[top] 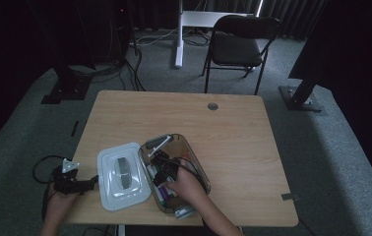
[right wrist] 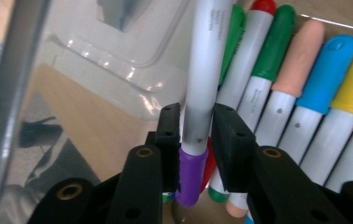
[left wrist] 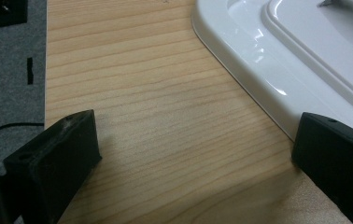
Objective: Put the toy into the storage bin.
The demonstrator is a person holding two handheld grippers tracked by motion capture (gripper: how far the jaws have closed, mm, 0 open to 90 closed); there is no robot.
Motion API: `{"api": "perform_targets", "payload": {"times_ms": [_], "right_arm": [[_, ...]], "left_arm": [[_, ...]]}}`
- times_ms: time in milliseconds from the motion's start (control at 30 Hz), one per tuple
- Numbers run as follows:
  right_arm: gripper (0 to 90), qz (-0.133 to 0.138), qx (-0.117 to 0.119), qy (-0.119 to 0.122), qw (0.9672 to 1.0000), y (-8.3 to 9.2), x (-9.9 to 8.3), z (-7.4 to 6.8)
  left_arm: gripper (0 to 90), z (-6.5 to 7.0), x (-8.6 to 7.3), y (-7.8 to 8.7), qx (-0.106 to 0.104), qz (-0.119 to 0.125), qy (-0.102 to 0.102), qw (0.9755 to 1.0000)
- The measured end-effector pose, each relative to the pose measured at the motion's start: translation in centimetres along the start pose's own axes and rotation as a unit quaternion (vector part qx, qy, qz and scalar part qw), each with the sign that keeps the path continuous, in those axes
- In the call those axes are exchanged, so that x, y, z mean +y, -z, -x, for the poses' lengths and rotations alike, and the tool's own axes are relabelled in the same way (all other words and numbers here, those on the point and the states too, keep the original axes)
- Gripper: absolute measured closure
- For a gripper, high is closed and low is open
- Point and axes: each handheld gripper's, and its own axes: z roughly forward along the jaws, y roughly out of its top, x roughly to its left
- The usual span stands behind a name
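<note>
We can't read the grey print on the purple-capped marker [right wrist: 201, 93]; it's blurred. Right gripper [right wrist: 196, 135] grasps that marker at the barrel, inside the clear plastic bin [top: 194, 157], over a row of coloured markers [right wrist: 300, 84]. Left gripper [left wrist: 193, 154] is released, jaws wide over the wood-grain table [left wrist: 156, 116] beside the glossy white lid [left wrist: 268, 56].

The top of the purple-capped marker [right wrist: 202, 84] runs off the picture's edge, most of the white lid [left wrist: 305, 56] is cut off, and the pens in the clear box [top: 194, 162] look too small to tell apart.
</note>
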Motion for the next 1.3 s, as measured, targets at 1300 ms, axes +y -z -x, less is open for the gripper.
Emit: {"api": "perform_targets", "payload": {"times_ms": [1300], "right_arm": [[63.0,0.167,-0.057,-0.079,0.9812,10.1,-6.6,11.8]], "left_arm": [[1.2,0.0,0.0,0.0,-0.001,-0.001,0.0,1.0]]}}
